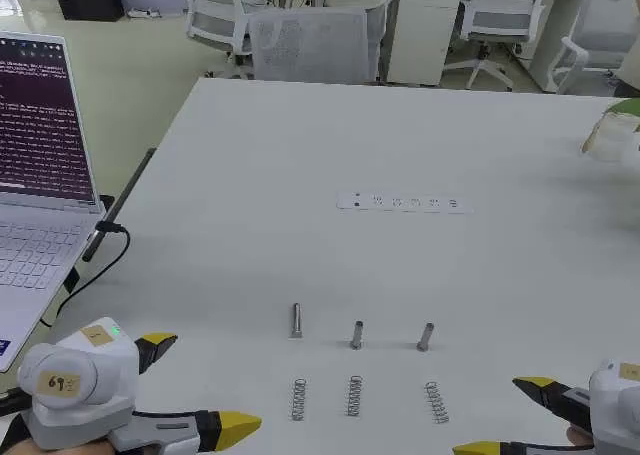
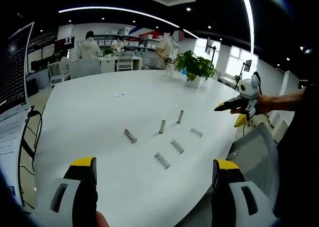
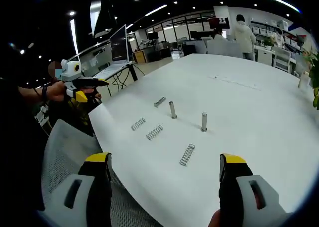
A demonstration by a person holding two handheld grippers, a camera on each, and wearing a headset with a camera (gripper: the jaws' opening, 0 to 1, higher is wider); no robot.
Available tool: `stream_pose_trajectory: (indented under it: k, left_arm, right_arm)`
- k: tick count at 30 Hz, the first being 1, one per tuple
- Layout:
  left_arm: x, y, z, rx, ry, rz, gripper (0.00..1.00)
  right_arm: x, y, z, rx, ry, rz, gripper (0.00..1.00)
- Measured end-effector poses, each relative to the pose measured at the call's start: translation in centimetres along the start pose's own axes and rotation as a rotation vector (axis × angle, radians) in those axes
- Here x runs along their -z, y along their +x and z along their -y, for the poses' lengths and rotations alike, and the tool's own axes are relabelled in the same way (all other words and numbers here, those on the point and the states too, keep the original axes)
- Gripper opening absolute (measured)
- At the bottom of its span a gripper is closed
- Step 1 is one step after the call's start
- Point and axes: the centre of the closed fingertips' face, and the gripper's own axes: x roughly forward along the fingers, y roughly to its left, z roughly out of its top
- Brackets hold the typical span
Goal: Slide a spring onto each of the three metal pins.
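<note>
Well, we start with the white worktop, bare over most of its far half. A laptop sits open just beyond the left edge. Our left claw hovers over the near left corner and our right claw over the near edge further right. Both are spread wide and hold nothing. A power strip lies flat around the middle of the worktop.

Closer to the near edge are three pins in a row. The left pin seems to lie on its side, judging by both gripper views. The middle pin and the right pin stand upright. Just nearer to us, one in front of each pin, lie the left spring, the middle spring and the right spring. None of them touches a pin.

We judge nothing is threaded yet, so the first step is picking up a spring. We should pinch it lightly at mid-length, across its coils, so it neither flattens nor shoots out. Then we line its open end up with the pin's top and lower it straight. The upright pins look easy to topple, so the free claw should steady the base. The fallen pin needs standing up or holding first.
</note>
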Motion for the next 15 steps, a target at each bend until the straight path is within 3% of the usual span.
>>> stream_pose_trajectory:
  k: [15]
  left_arm:
    - [0.12, 0.02, -0.49, -0.003, -0.003, -0.004, 0.92]
  right_arm:
    - [-0.17, 0.14, 0.22, 0.003, 0.002, 0.003, 0.89]
